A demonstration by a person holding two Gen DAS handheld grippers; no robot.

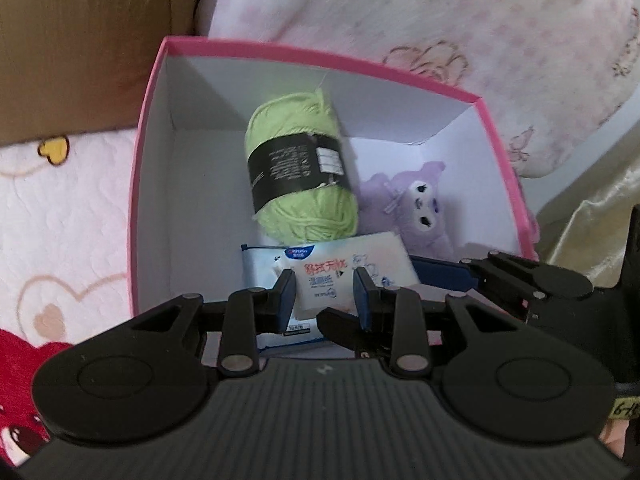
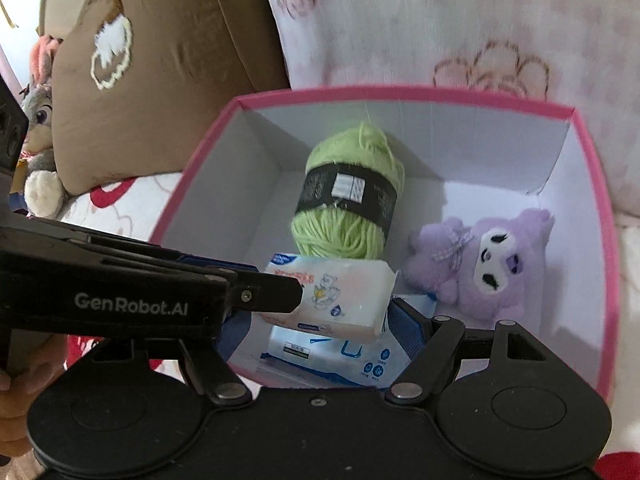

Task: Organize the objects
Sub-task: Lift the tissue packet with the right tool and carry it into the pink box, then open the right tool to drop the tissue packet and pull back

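Note:
A pink box (image 1: 148, 128) (image 2: 600, 208) with white inside walls holds a green yarn ball (image 1: 300, 172) (image 2: 348, 196), a purple plush toy (image 1: 416, 208) (image 2: 488, 260) and a blue wipes pack (image 2: 340, 356) on its floor. My left gripper (image 1: 322, 292) is shut on a white tissue pack (image 1: 340, 272) (image 2: 340, 296) and holds it over the box's near side, above the blue pack. It reaches in from the left in the right wrist view (image 2: 280, 296). My right gripper (image 2: 320, 328) is open over the box's near edge, with nothing between its fingers (image 2: 408, 320).
The box sits on a pink and white quilt (image 1: 60, 208). A brown cushion (image 2: 152, 80) stands at the back left, and a grey rabbit plush (image 2: 40, 120) lies beyond it. A pale floral pillow (image 1: 440, 20) lies behind the box.

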